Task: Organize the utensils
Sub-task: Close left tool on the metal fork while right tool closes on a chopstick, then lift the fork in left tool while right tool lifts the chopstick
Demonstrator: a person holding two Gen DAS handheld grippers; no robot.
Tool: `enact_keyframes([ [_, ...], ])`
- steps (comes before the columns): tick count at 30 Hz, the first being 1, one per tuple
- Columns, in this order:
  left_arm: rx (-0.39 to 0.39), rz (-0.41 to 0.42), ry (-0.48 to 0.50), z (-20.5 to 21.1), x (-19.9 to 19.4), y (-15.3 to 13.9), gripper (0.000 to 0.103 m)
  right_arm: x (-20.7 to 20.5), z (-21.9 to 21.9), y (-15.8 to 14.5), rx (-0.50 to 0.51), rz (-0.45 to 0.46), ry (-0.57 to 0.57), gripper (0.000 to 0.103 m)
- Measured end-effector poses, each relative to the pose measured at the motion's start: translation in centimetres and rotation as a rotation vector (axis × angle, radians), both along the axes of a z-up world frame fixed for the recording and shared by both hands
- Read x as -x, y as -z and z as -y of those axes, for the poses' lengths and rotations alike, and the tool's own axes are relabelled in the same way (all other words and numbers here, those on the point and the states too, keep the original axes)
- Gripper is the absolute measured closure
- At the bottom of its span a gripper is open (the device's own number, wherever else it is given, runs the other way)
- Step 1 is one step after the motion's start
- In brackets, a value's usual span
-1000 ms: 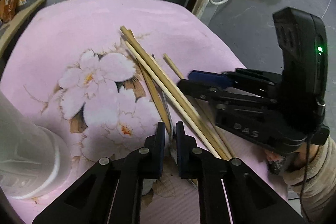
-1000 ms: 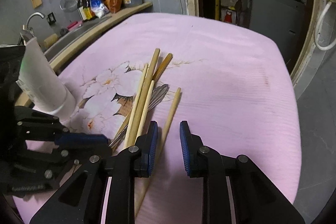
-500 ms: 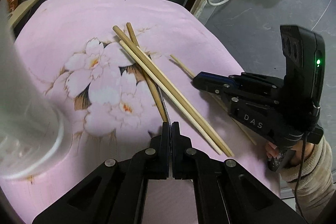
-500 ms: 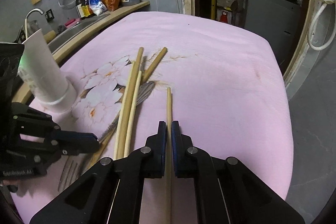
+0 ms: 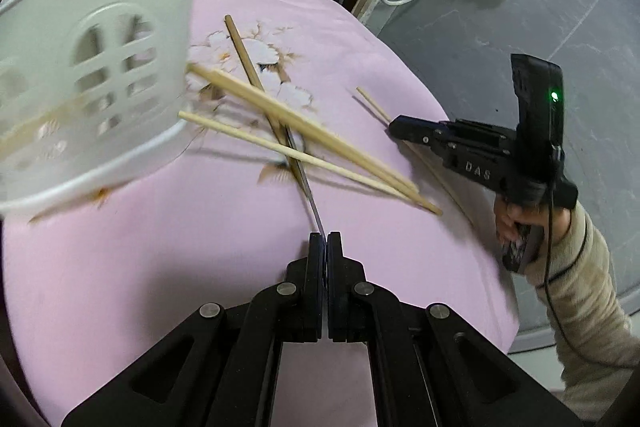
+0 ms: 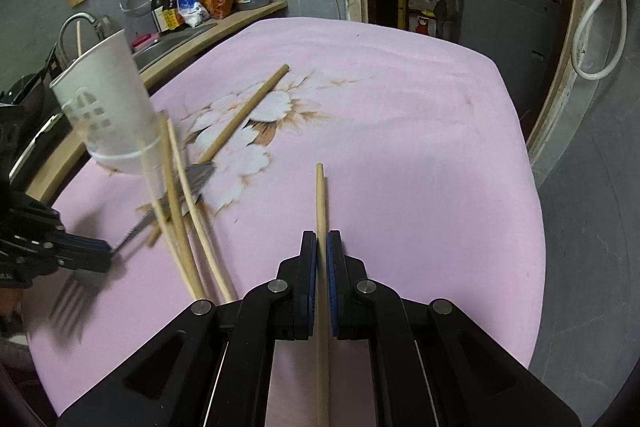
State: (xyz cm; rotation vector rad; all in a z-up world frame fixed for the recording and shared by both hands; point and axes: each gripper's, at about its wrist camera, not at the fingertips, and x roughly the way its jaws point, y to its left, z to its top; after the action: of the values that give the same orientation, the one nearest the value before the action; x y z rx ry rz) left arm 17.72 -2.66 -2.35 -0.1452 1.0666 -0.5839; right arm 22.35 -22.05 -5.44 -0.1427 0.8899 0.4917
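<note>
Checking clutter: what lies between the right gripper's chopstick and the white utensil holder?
In the right wrist view, loose chopsticks and a fork lie between the chopstick and the utensil holder.

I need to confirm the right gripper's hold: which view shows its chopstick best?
Right wrist view: the chopstick runs straight out between the shut right gripper. In the left wrist view only its thin tip shows beyond that gripper.

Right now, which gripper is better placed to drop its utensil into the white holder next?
Left. The left gripper, shut on the fork, sits beside the white holder; the right gripper, clamping a chopstick, is farther away.
</note>
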Motion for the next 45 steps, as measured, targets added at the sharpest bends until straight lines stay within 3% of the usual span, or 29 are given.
enact_keyframes([
  [10, -0.029, -0.003, 0.022, -0.6, 0.3, 0.0, 0.101, 2.2, -0.7, 0.6, 0.055, -0.007, -0.005, 0.1],
  [16, -0.096, -0.026, 0.035, 0.7, -1.7, 0.8, 0.097, 1.8, -1.0, 0.8, 0.089, -0.012, -0.016, 0.1],
  [25, -0.136, -0.059, 0.07, 1.4, -4.8, 1.3, 0.093, 0.4, -2.0, 0.9, 0.133, -0.028, -0.041, 0.099],
  [31, -0.209, -0.046, 0.118, 2.2, -4.4, 1.5, 0.093, -0.5, -2.6, 1.0, 0.156, -0.046, -0.056, 0.099],
  [39, -0.193, -0.022, 0.065, 2.0, -3.3, 1.6, 0.1, -0.1, -3.0, 1.0, 0.184, -0.025, -0.065, 0.1],
  [43, -0.13, -0.034, 0.045, 1.3, -1.9, 0.7, 0.1, 0.7, -1.8, 0.7, 0.112, -0.028, -0.044, 0.1],
  [45, -0.127, 0.011, 0.026, 1.2, -1.1, -0.3, 0.1, 1.3, -1.2, 0.3, 0.073, -0.018, -0.027, 0.1],
])
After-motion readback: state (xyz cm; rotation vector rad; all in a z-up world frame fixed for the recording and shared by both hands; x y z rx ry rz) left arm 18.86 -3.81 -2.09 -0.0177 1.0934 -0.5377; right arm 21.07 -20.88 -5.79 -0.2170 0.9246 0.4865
